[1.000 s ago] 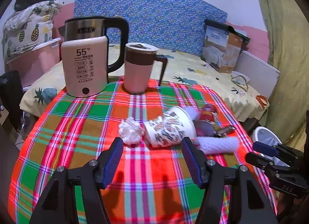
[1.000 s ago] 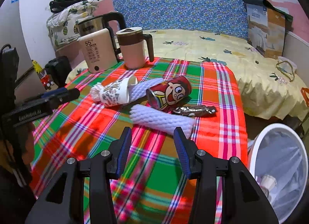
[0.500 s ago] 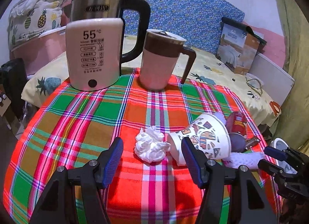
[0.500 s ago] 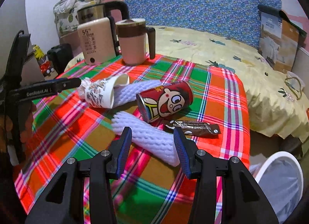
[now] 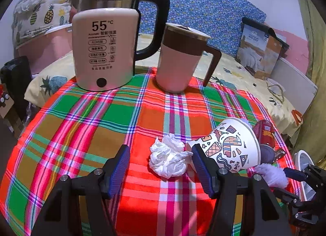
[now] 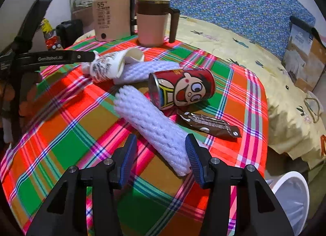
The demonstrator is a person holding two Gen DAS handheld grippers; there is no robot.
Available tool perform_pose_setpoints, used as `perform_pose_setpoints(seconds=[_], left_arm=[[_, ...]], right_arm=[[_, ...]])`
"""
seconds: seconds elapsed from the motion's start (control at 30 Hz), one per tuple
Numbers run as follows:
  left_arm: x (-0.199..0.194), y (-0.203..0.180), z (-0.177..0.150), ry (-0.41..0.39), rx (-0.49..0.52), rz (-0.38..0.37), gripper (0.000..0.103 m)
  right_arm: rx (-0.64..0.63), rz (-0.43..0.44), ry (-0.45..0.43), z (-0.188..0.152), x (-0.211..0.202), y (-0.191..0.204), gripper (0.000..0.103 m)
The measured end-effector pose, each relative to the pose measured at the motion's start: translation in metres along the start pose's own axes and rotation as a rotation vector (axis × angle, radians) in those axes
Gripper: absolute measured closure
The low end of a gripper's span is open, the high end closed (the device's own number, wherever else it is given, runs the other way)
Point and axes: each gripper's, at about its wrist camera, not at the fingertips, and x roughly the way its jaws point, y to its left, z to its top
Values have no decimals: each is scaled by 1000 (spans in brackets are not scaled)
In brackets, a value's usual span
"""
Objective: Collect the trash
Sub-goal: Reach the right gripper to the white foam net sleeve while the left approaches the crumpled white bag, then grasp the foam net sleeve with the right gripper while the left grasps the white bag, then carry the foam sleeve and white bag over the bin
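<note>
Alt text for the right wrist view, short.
The right gripper, jaws closing, straddles a white foam sleeve on a plaid tablecloth. Beyond lie a red can, brown wrapper and tipped paper cup.

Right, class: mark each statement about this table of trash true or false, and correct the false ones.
1. The paper cup stands upright. False: it lies on its side.
2. The crumpled tissue lies between the left gripper fingers. True.
3. The right gripper, jaws closing, has the red can between its fingers. False: a white foam sleeve is there.
4. The kettle and mug stand at the table's far edge. True.
5. A brown wrapper lies beside the can. True.
</note>
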Motion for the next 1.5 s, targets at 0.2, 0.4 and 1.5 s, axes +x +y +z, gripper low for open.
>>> perform_pose_setpoints(seconds=[0.2,0.4,1.5], left_arm=[[-1,-3,0,3,25,4,41],[5,10,-1,42,-12,39,37],[-61,-22,-27,-31,63,-80,80]], right_arm=[[63,6,-4,1,-12,-4,89],[76,24,-8,-6,-12,0,91],[261,18,-103,-24,-52,0,92]])
